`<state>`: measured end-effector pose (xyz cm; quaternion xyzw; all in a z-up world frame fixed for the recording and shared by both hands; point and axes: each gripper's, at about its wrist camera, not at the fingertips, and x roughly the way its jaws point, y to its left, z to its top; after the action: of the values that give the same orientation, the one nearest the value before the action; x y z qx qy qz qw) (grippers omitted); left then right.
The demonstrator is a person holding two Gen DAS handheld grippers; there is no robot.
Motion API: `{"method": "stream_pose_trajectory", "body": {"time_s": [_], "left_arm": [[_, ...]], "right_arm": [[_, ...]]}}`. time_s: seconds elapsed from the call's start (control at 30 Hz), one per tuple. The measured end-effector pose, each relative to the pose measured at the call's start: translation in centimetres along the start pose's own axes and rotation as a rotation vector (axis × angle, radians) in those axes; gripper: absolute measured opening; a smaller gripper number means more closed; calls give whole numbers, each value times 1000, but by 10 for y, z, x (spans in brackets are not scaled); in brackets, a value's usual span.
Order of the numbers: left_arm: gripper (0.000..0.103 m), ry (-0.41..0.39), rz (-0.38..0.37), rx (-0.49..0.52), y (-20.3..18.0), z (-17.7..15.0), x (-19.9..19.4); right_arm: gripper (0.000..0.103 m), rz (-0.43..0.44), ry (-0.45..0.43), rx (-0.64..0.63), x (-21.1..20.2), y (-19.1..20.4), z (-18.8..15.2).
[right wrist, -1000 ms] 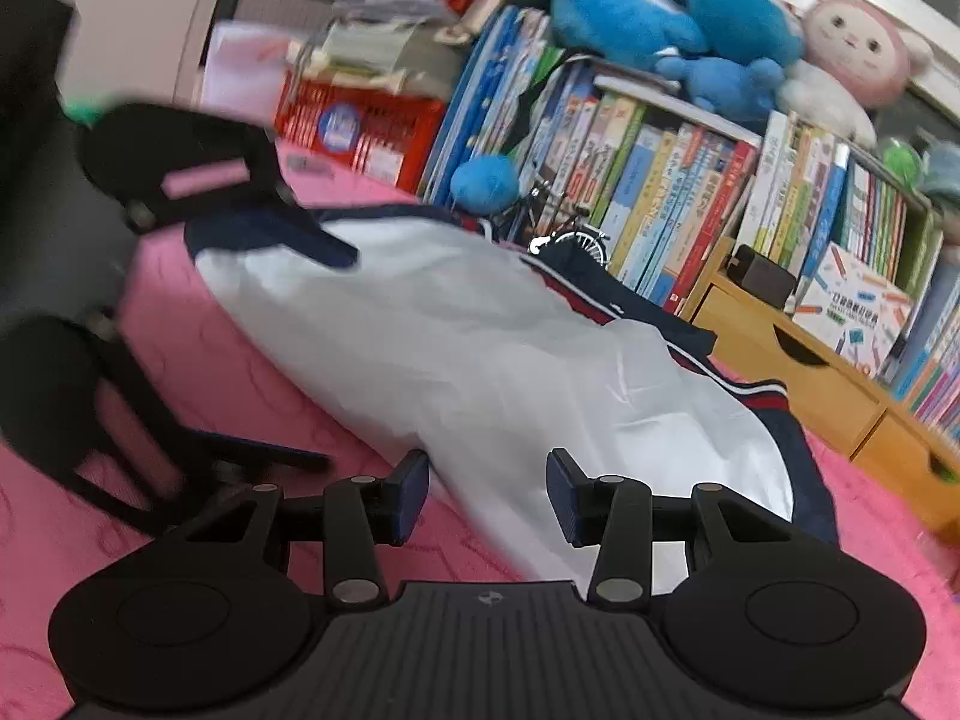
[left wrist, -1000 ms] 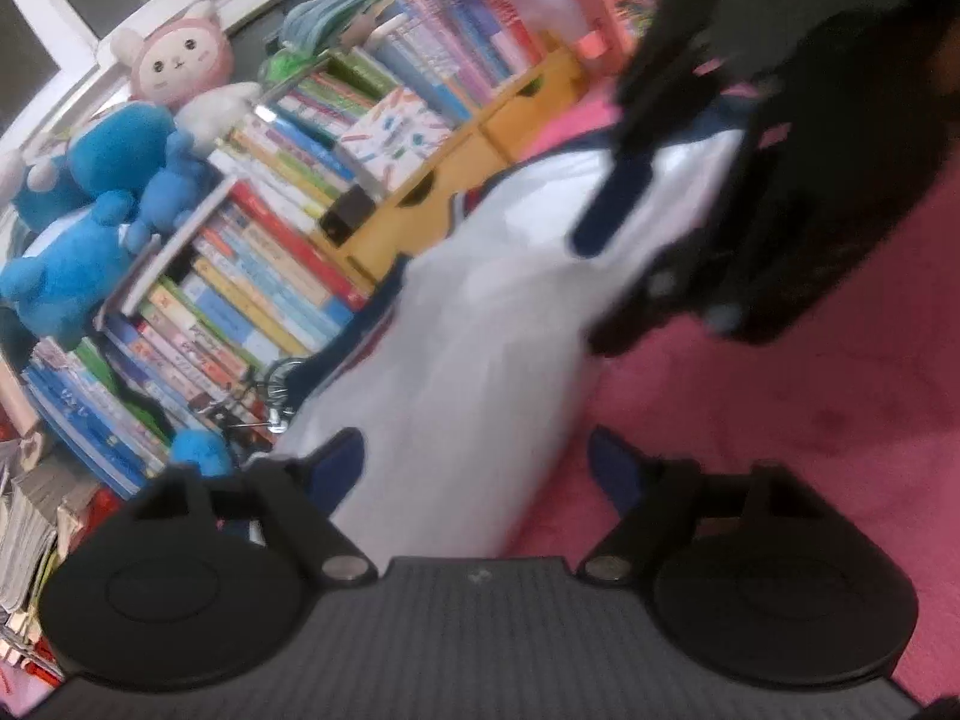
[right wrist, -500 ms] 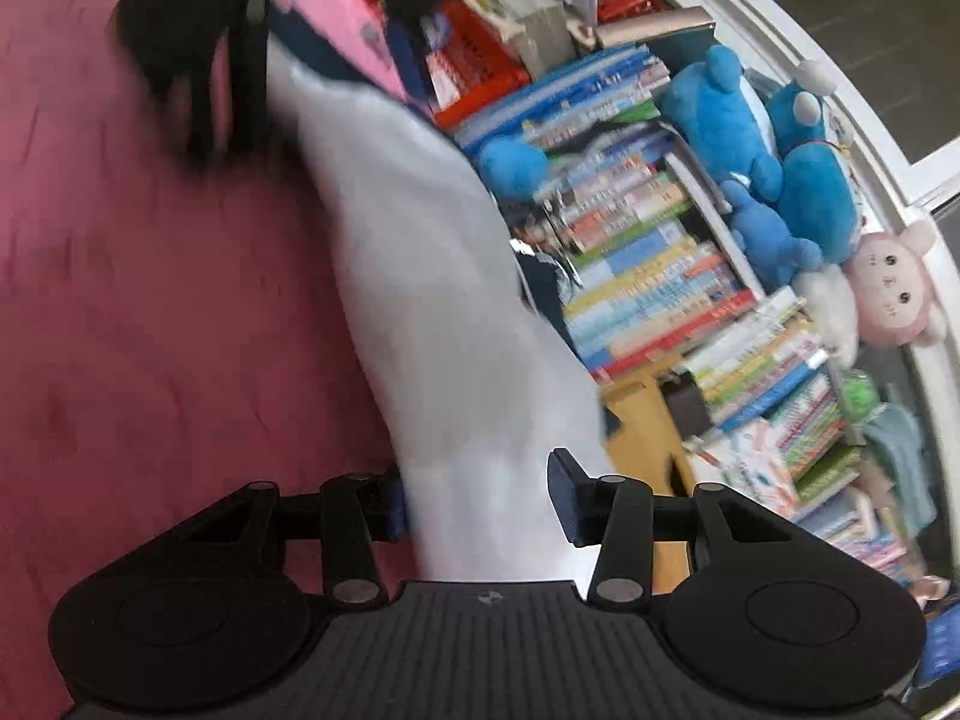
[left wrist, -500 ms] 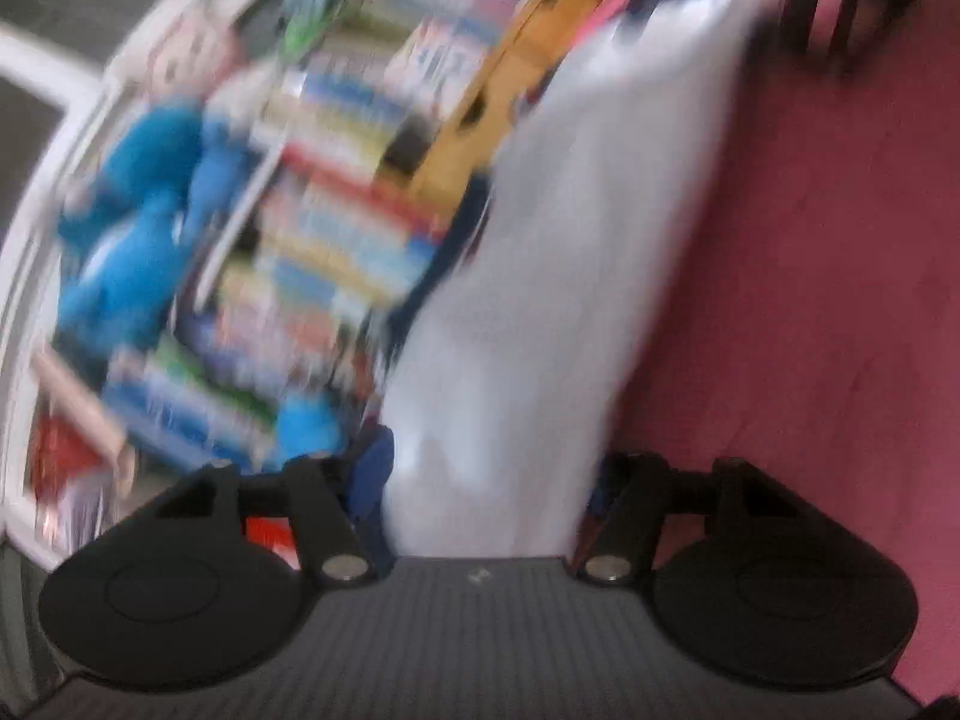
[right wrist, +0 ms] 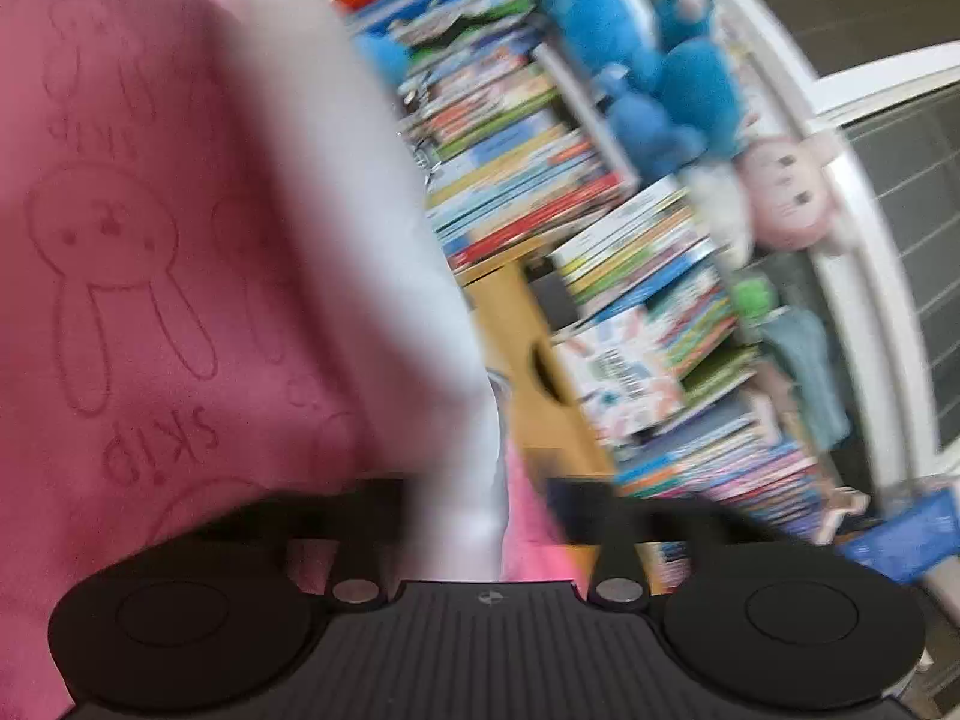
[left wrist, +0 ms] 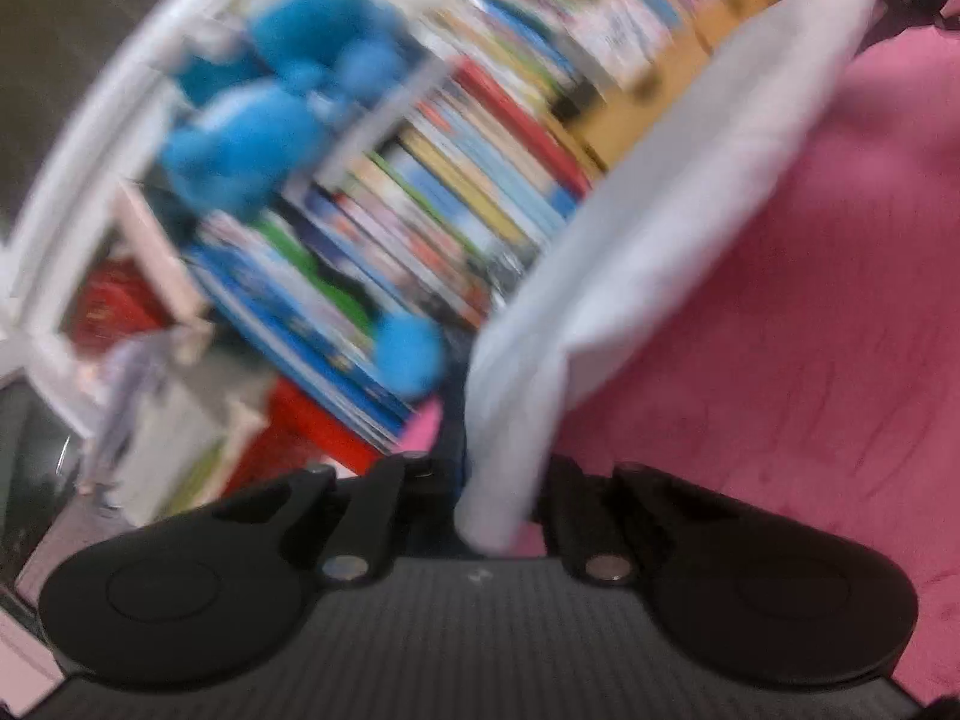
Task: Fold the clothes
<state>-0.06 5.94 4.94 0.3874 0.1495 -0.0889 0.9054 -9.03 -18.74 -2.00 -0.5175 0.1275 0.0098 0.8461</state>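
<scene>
Left tool (left wrist: 492,480), right tool (right wrist: 474,510): jaws closed, apparently pinching cloth.

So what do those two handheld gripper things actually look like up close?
Both look alike. The left gripper and right gripper are matte black plastic: a ribbed grey-black body, two round discs at the sides, and jointed finger arms with silver pivot screws. A small pale logo sits at the body's centre. No cables or sleeves show.

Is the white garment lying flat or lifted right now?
Lifted: the white garment hangs stretched above the pink blanket, one end pinched in the left hand-held gripper.
</scene>
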Motion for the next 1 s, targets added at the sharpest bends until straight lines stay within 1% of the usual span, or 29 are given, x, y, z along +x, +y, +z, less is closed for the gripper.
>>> {"method": "stream_pose_trajectory", "body": {"time_s": [0.07,0.1,0.13,0.17,0.2,0.23,0.27,0.33,0.37,0.4,0.5,0.6,0.63,0.67,0.7,0.73,0.8,0.87,0.93,1.0], "left_arm": [[6,-50,-3,-46,20,-4,-33],[7,-68,-6,-66,26,-10,-49],[7,-72,-14,-85,30,-19,-63],[7,-53,-37,-89,26,-28,-70],[8,-34,-59,-93,23,-36,-77],[11,-13,-82,-95,19,-45,-83],[12,20,-106,-84,12,-55,-85],[15,95,-146,-69,-3,-74,-85],[15,128,-155,-66,-9,-82,-88],[18,155,-158,-63,-12,-90,-91],[31,205,-135,-80,-5,-107,-108],[32,250,-128,-101,18,-120,-127],[32,257,-103,-89,25,-124,-129],[32,259,-51,-83,33,-125,-130],[31,254,-8,-103,43,-125,-131],[31,239,11,-154,54,-121,-130],[31,203,42,-262,76,-113,-129],[31,119,-16,-429,83,-95,-126],[31,28,-143,-548,66,-74,-118],[31,22,-211,-634,37,-53,-100]], "right_arm": [[8,-71,-51,6,-34,-13,-6],[8,-83,-73,33,-52,-20,-11],[8,-86,-93,64,-71,-27,-17],[8,-78,-103,84,-87,-28,-23],[8,-58,-103,89,-101,-23,-29],[8,-33,-101,94,-115,-18,-35],[8,6,-89,95,-126,-9,-42],[8,91,-49,105,-136,8,-55],[8,122,-24,112,-139,16,-60],[8,145,0,122,-141,22,-65],[8,181,57,164,-151,28,-78],[11,241,103,313,-162,5,-94],[13,258,113,369,-167,-4,-98],[17,262,102,446,-173,-16,-98],[20,262,89,521,-178,-27,-98],[24,249,67,590,-177,-36,-94],[24,244,18,699,-171,-45,-80],[24,270,-26,763,-156,-42,-57],[24,323,-67,819,-136,-31,-26],[24,395,-100,902,-109,-18,6]]}}
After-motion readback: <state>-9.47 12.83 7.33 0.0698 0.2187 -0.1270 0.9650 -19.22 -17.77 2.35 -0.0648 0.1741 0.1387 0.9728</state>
